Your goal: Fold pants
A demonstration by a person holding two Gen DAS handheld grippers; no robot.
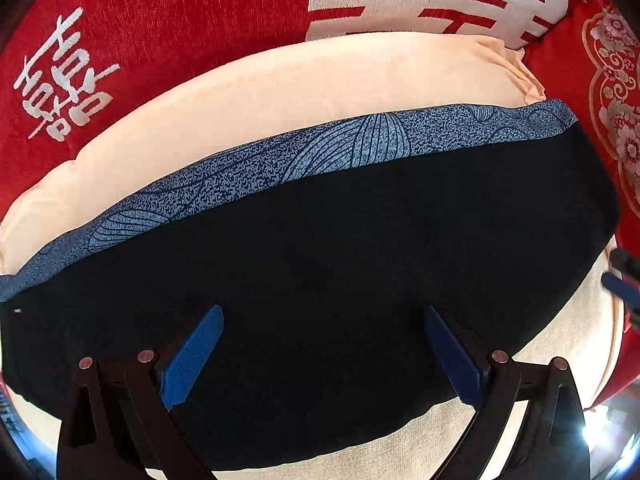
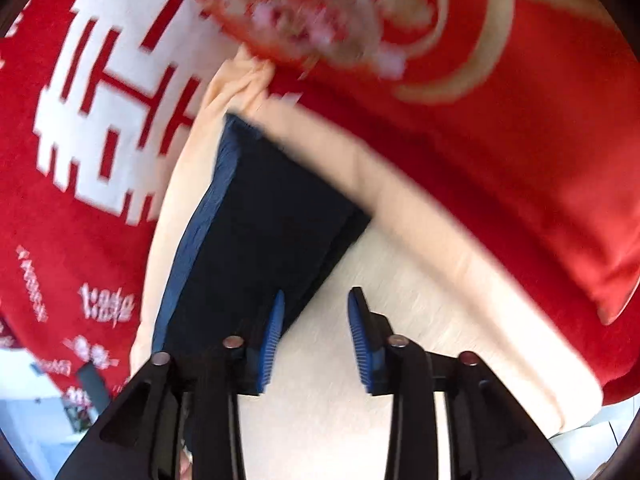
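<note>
Folded dark navy pants with a blue patterned band [image 1: 320, 264] lie flat on a pale peach cushion [image 1: 280, 92], both sets of tongs poised over them.

The left tongs [image 1: 324, 356] point almost straight down above the dark cloth with their blue ribbed pads spread wide and nothing between them. The right tongs [image 2: 316, 340] stand partly apart at the near corner of the pants [image 2: 256, 216], one pad over the cloth's edge and the other over the cream textured surface [image 2: 400, 288]; nothing is pinched, though this view is blurred. Around the cushion lies a red fabric with white characters [image 1: 140, 20], and a red cushion with gold floral print [image 1: 616, 92] sits at the right side of the pants.
</note>
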